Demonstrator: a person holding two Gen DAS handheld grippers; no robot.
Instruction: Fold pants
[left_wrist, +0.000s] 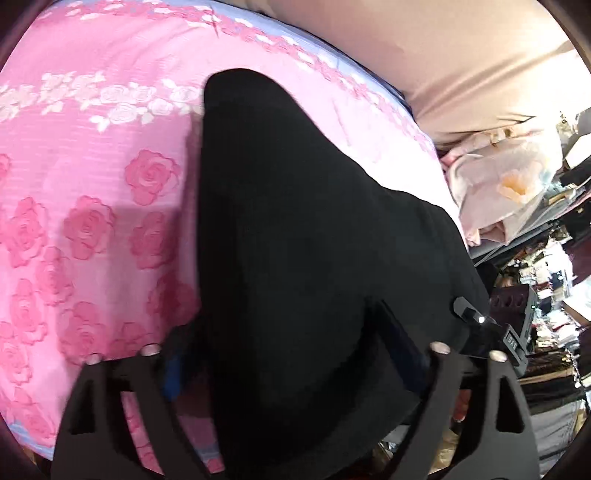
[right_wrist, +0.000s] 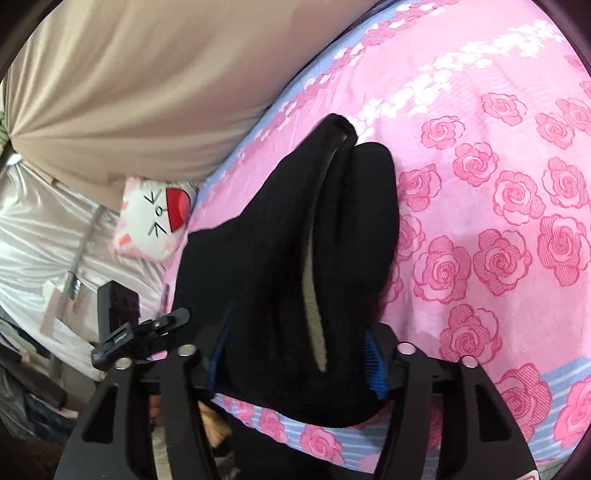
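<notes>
Black pants (left_wrist: 295, 240) lie on a pink rose-patterned bedspread (left_wrist: 92, 184). In the left wrist view the cloth runs from between my left gripper's (left_wrist: 291, 354) fingers up the frame, and the gripper is shut on it. In the right wrist view the pants (right_wrist: 295, 240) are bunched in folds with a pale inner lining strip (right_wrist: 314, 288) showing. My right gripper (right_wrist: 295, 365) is shut on the pants' near end, its blue pads (right_wrist: 375, 369) pressed against the cloth. The fingertips of both grippers are hidden by fabric.
A beige cushion or headboard (right_wrist: 129, 85) borders the bed's far side. A small white cat-face pillow (right_wrist: 151, 221) lies by the bed edge. Cluttered shelves and bedding (left_wrist: 535, 240) fill the room beside the bed. A black camera mount (right_wrist: 122, 328) sticks out near the right gripper.
</notes>
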